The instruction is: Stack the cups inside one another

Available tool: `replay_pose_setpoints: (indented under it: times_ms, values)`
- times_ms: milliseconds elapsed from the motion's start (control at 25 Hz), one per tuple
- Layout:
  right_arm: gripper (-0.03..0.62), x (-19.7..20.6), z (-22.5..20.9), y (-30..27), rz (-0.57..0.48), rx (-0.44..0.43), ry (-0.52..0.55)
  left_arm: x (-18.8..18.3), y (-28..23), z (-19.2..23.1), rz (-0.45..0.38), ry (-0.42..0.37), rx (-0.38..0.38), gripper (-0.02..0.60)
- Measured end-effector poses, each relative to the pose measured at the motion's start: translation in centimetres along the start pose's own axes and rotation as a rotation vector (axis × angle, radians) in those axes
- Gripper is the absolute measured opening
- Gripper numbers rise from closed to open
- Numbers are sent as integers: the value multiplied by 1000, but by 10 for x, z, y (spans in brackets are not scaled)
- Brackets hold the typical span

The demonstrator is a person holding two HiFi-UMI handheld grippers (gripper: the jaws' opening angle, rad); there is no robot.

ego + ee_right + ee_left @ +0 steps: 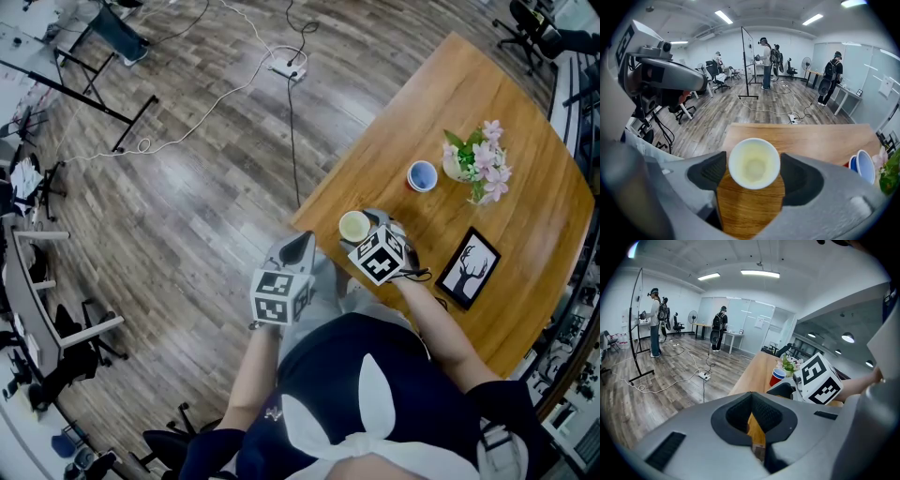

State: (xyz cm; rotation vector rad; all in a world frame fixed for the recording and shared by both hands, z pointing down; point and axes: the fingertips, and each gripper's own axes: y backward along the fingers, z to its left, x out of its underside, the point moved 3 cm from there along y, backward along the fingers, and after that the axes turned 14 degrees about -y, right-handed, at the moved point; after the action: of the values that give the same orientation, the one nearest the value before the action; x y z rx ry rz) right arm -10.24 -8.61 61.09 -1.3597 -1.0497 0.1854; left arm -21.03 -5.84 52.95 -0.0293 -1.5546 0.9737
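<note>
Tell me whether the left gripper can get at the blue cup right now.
Probably not straight on. The left gripper hangs off the table edge, and the right gripper, with the white cup between its jaws, lies across the way to the blue cup. It would likely have to go round.

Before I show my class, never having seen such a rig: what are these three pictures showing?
No robot: a person holds a two-jaw gripper in each hand. One picture looks down from a head camera; the other two ride on the grippers. On the wooden table stand a pale cup, a red cup, flowers and a framed picture. The right gripper straddles the pale cup; whether it squeezes is unclear. The left gripper is shut, empty, beside the table.
</note>
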Motion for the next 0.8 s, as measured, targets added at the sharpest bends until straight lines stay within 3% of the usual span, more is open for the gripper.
replay_pose_setpoints:
  times_ms: [560,800]
  values:
    - [331,0,0,2,1,14,18,1,1,2,-7,2,-3,17]
    - [331,-15,2,19,-47,6,5,-1,1,2,-5,-8,6,17]
